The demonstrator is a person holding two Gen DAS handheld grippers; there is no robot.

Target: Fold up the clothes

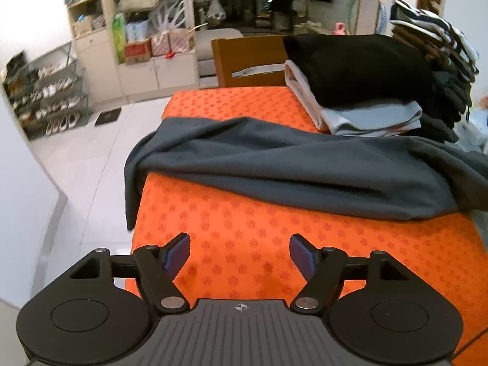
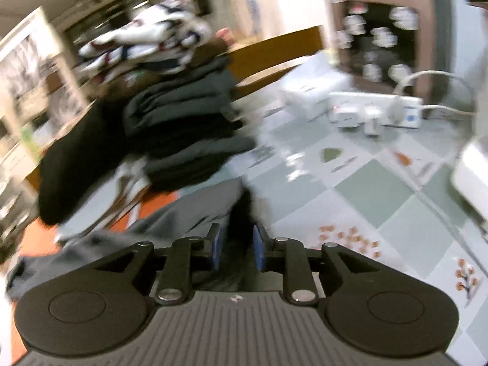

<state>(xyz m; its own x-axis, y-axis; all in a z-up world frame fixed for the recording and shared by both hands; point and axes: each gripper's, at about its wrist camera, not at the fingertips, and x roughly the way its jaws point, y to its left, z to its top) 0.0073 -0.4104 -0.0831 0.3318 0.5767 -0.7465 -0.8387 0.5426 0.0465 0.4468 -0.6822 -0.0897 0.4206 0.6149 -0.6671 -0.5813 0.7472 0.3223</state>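
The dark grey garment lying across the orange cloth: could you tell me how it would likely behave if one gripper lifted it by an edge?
The dark grey garment would probably sag: it lies in soft folds, one end drooping over the orange cloth. It looks thin, so probably light. The left gripper is open, short of it.

**A crowded room around the table**

At the upper left of the left wrist view we see a cream shelf unit (image 1: 134,30) packed with bags and boxes, and beside it, further left, a shoe rack (image 1: 45,97). The floor (image 1: 91,158) is pale and glossy. A wooden headboard (image 1: 244,61) stands at centre top. In the blurred right wrist view we see a checked cloth (image 2: 366,183) at right, with a white power strip (image 2: 378,109) upper right.
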